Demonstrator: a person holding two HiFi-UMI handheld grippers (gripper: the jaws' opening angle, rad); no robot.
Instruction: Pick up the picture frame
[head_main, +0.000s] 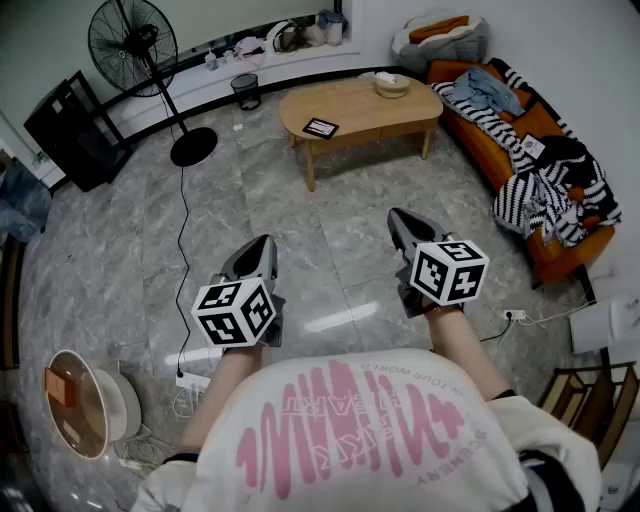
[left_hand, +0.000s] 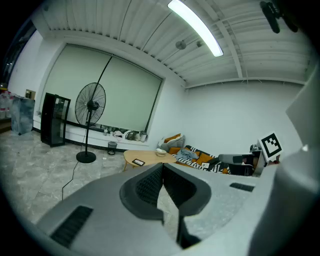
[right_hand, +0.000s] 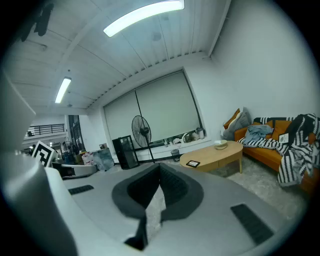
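1. Nearest the person, the left gripper (head_main: 263, 245) and the right gripper (head_main: 398, 218) are held side by side over the grey floor (head_main: 300, 215), both aimed forward and a little downward.
2. In each gripper view the fingers are seen closed tip to tip, with nothing caught between them.
3. Further ahead stands a wooden table (head_main: 385, 112), well apart from both grippers.
4. The picture frame (head_main: 320, 128) is seen lying flat on the table's left part, close to the near edge. A bowl (head_main: 392, 85) sits toward the far end, apart from the frame.
5. Beyond and to the sides, a fan (head_main: 133, 38) is seen at the left and a sofa (head_main: 520, 150) heaped with clothes at the right.
6. The step in hand is judged to be the approach: the frame is untouched and out of reach.
7. For the next move, a gripper would need to be carried up to the table, its fingers spread, and the frame taken by an edge, since little is offered to grip while it lies flat.
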